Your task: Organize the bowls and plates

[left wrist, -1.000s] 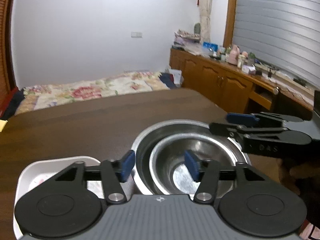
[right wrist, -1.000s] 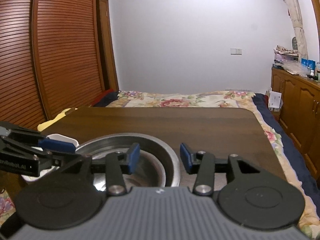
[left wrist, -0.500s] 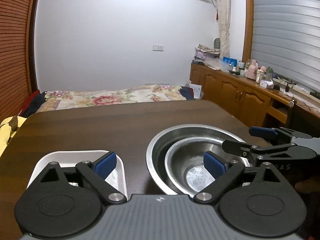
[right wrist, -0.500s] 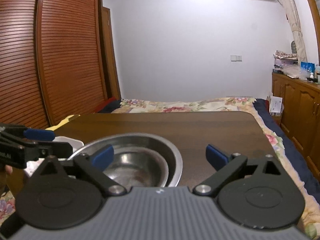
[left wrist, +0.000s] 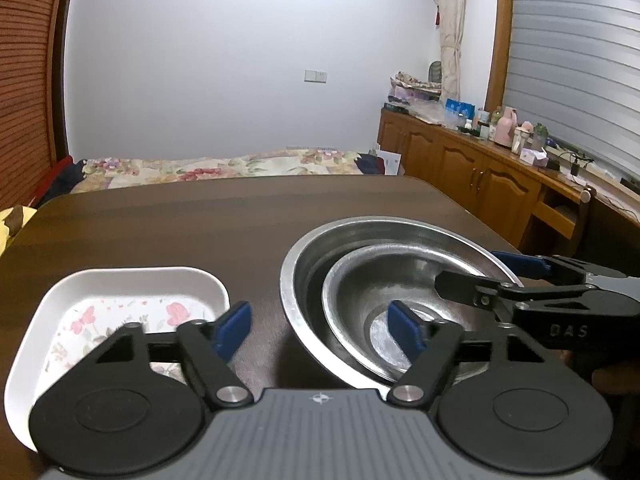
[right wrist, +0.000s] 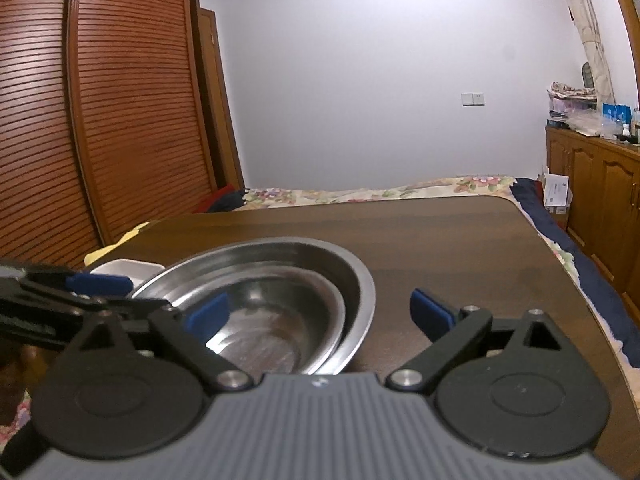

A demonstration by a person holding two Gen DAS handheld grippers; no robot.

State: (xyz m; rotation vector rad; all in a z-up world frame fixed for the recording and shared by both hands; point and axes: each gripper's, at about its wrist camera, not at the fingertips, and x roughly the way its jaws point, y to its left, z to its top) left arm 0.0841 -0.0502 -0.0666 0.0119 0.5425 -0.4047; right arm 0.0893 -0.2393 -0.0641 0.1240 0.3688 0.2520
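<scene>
Left wrist: dark wood table (left wrist: 168, 220), bed (left wrist: 224, 166) beyond; both tongs agape, empty, just narrowing.

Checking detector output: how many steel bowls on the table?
2. The big bowl sits on the table, right of the white tray. The small bowl is nested inside it, off-centre toward the near right. The claws hide the near rims, so more could be underneath.
</scene>
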